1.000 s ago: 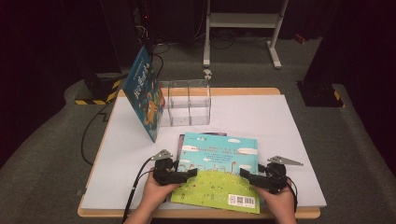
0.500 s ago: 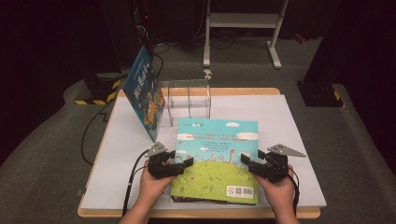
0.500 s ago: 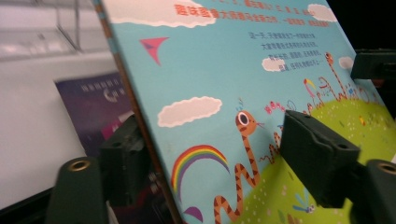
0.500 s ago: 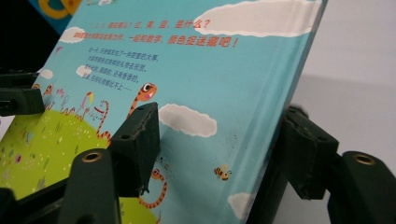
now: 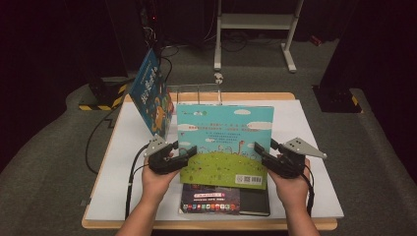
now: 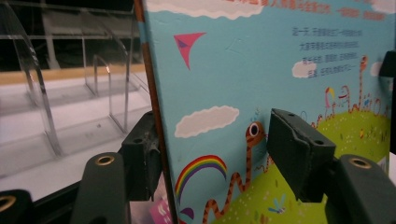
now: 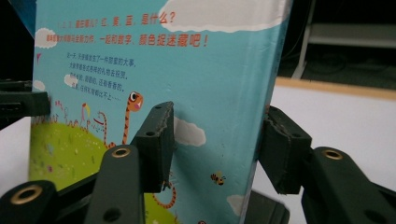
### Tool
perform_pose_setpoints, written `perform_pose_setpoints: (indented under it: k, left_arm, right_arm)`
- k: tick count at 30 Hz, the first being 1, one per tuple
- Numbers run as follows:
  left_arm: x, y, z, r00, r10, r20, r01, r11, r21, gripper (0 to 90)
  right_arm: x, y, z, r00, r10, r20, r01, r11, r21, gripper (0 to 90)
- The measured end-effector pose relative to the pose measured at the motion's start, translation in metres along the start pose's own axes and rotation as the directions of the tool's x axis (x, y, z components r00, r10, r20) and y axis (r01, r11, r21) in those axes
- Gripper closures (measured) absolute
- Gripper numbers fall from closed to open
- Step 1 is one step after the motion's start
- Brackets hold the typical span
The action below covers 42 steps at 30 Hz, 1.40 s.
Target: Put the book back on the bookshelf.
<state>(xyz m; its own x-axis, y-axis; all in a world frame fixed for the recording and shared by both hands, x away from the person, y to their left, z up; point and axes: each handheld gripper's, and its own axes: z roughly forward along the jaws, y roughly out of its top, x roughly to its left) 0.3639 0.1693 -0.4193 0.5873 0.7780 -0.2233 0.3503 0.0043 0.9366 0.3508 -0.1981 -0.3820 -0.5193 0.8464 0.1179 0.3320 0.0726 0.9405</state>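
A picture book [image 5: 223, 142] with a sky-blue and green cover stands tilted up off the table, back cover toward me. My left gripper [image 5: 189, 150] clamps its left edge and my right gripper [image 5: 259, 150] its right edge. Both pairs of jaws have just been closing with the book between them. In the left gripper view the gripper [image 6: 217, 149] has one pad on the cover [image 6: 280, 70] and the other behind the spine. In the right gripper view the gripper [image 7: 219, 144] pinches the book's edge [image 7: 163, 60] the same way.
A dark book [image 5: 223, 199] lies flat near the table's front edge, below the raised one. A blue book [image 5: 152, 93] leans against a clear acrylic rack [image 5: 196, 93] at the back left. White mat [image 5: 314, 128] covers the tabletop. A metal stand [image 5: 255, 29] is on the floor beyond.
Both hands have risen and the picture book has swung from lying flat to nearly upright. The dark book beneath it has come into sight.
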Motion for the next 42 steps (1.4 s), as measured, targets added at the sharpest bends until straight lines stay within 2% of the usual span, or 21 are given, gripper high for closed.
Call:
perform_pose_setpoints:
  k: [2,6,10,11,14,17,21,28,32,37,39,41,42]
  left_arm:
    - [0.001,0.005,0.001,0.9996,0.027,-0.012,-0.027,0.9996,-0.004,39.5]
    - [0.002,0.013,0.004,0.9977,0.063,-0.025,-0.063,0.9979,-0.014,39.6]
    - [0.003,0.008,0.004,0.9977,0.065,-0.021,-0.065,0.9976,-0.023,39.3]
    - [0.004,0.004,0.003,0.9979,0.062,-0.018,-0.063,0.9970,-0.045,39.1]
    - [0.002,-0.002,-0.002,0.9967,0.080,-0.012,-0.081,0.9939,-0.076,38.5]
    - [0.000,-0.004,-0.006,0.9956,0.094,-0.005,-0.094,0.9921,-0.083,38.2]
    - [-0.003,-0.007,-0.012,0.9945,0.105,-0.008,-0.105,0.9902,-0.092,38.0]
    - [-0.003,-0.010,-0.016,0.9951,0.099,-0.001,-0.098,0.9903,-0.098,37.7]
    - [-0.003,-0.012,-0.018,0.9945,0.104,-0.002,-0.104,0.9897,-0.099,37.6]
    - [-0.002,-0.013,-0.021,0.9942,0.108,-0.001,-0.108,0.9898,-0.094,37.5]
    - [-0.002,-0.014,-0.022,0.9929,0.119,-0.009,-0.119,0.9885,-0.093,37.4]
    - [0.001,-0.015,-0.026,0.9923,0.117,-0.042,-0.120,0.9882,-0.095,37.5]
    - [0.004,-0.017,-0.029,0.9936,0.099,-0.054,-0.104,0.9897,-0.098,37.5]
  right_arm:
    - [0.003,0.007,-0.002,0.9998,-0.018,0.008,0.018,0.999,-0.034,52.5]
    - [0.006,0.016,-0.002,0.9981,-0.054,0.029,0.055,0.997,-0.055,52.0]
    - [0.007,0.015,-0.003,0.9974,-0.066,0.031,0.068,0.995,-0.067,52.5]
    - [0.008,0.012,-0.003,0.9974,-0.067,0.028,0.068,0.996,-0.064,52.2]
    - [0.008,0.005,-0.008,0.9978,-0.061,-0.025,0.058,0.993,-0.103,48.9]
    - [0.008,0.002,-0.013,0.9960,-0.057,-0.069,0.049,0.992,-0.114,44.5]
    - [0.009,-0.002,-0.017,0.9923,-0.042,-0.117,0.030,0.994,-0.102,38.1]
    - [0.009,0.002,-0.014,0.9858,-0.062,-0.156,0.050,0.995,-0.082,27.7]
    - [0.013,0.007,-0.007,0.9785,-0.080,-0.190,0.069,0.995,-0.066,30.4]
    - [0.016,0.009,0.003,0.9757,-0.084,-0.202,0.080,0.996,-0.031,31.2]
    - [0.018,0.007,0.005,0.9743,-0.095,-0.204,0.094,0.995,-0.012,38.5]
    - [0.020,0.003,0.006,0.9673,-0.141,-0.211,0.144,0.990,-0.001,45.0]
    - [0.020,0.001,0.006,0.9611,-0.153,-0.229,0.158,0.987,0.001,50.7]
